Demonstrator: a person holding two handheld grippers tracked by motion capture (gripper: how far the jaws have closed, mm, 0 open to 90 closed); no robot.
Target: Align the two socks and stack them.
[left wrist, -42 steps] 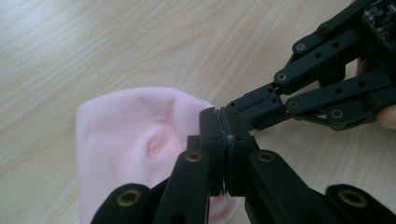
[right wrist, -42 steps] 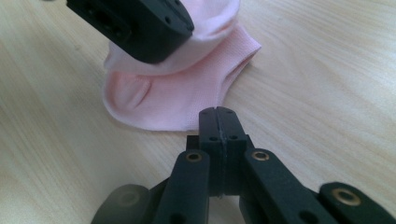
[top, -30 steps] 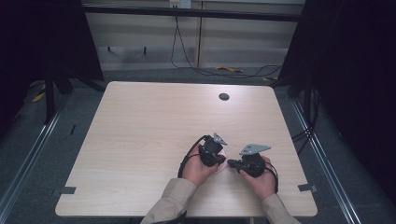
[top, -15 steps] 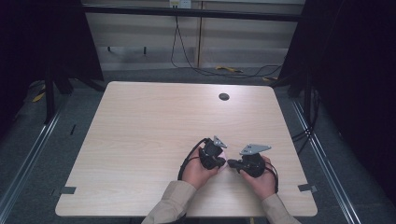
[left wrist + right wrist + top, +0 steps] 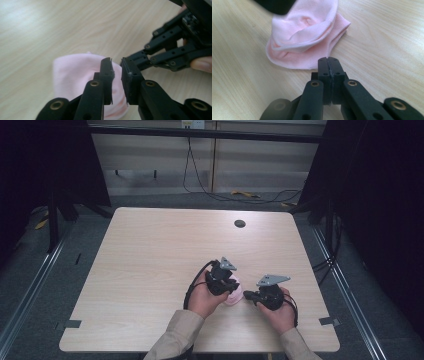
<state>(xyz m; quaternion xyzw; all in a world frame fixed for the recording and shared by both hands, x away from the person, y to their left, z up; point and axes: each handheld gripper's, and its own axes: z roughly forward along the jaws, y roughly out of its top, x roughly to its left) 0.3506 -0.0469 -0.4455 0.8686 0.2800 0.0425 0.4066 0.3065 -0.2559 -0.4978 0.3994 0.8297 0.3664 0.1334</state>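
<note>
The left tool (image 5: 116,65) has its jaws parted by a narrow gap and they have just been opening. Nothing is pinched between them: in the left gripper view you can see straight through the slot, and the pink sock (image 5: 80,80) lies on the worktop (image 5: 50,30) under and behind the tips. Can't tell if the left-hand jaw's tip is brushing the fabric or hanging just above it.

The right tool (image 5: 328,65) is clamped fully shut, pads pressed flat against each other with nothing in between. In the right gripper view its tips sit right at the near edge of the sock (image 5: 304,37), close enough that they look like they touch the hem, though I wouldn't swear to it.

The sock is a crumpled little heap, folded over on itself with the opening slumped, flat on the wood. From the high view it's near the person's edge of the worktop (image 5: 150,250), right of centre, wedged between the two tools: the left tool (image 5: 231,285) is over its left side and partly covers it, and the right tool (image 5: 248,295) points at it from the right, so just a pale pink patch of sock (image 5: 235,297) peeks out. In the left gripper view the right tool (image 5: 130,60) comes in from the upper right, tips meeting just beside the sock's edge.
</note>
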